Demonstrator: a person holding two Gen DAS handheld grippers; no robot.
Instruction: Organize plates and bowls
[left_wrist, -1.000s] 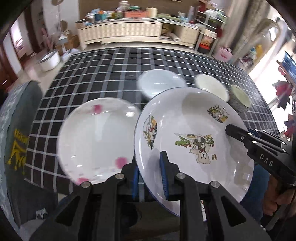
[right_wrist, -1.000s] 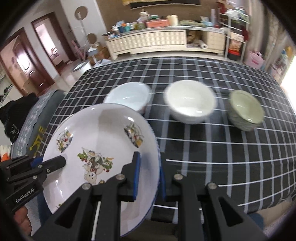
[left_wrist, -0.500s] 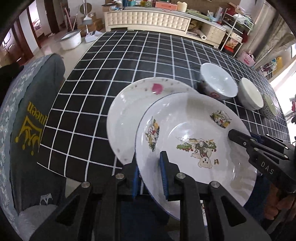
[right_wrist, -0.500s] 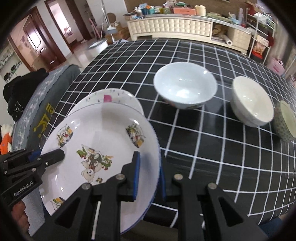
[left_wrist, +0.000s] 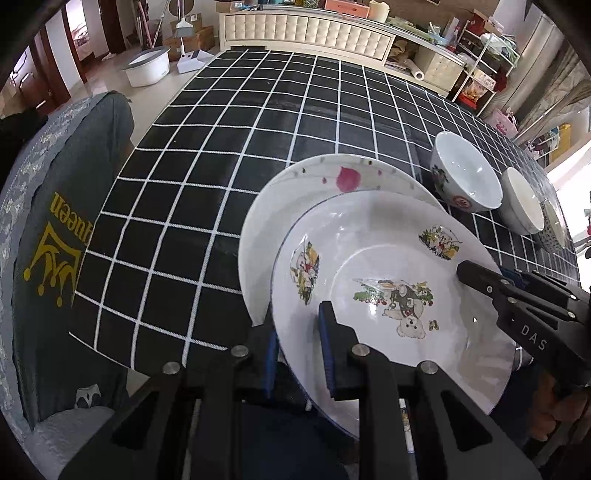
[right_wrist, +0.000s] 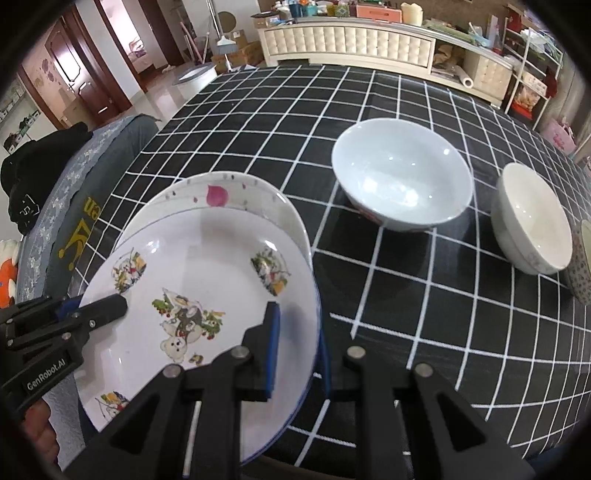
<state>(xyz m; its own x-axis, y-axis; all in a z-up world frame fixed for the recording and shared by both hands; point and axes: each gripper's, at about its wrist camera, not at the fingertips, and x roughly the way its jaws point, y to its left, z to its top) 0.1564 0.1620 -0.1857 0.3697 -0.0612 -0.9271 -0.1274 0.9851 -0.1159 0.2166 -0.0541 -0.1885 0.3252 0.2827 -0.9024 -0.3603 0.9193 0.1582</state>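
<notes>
Cartoon-printed white plate (left_wrist: 384, 280) is clamped at opposite rims by left gripper (left_wrist: 297, 354) and right gripper (right_wrist: 295, 350); it should be lowered level, centred over the pink-flowered white plate (left_wrist: 314, 184) near the tabletop's (left_wrist: 221, 147) front edge.

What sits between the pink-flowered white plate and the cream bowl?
The pale blue-white porcelain bowl stands between the pink-flowered white plate and the cream bowl on the checked tablecloth; clearest in the right wrist view.

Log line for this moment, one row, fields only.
phase: stacking | left gripper: shut on cartoon plate | right gripper: shut on cartoon plate | below: pink-flower plate | bowls: untouched on table
</notes>
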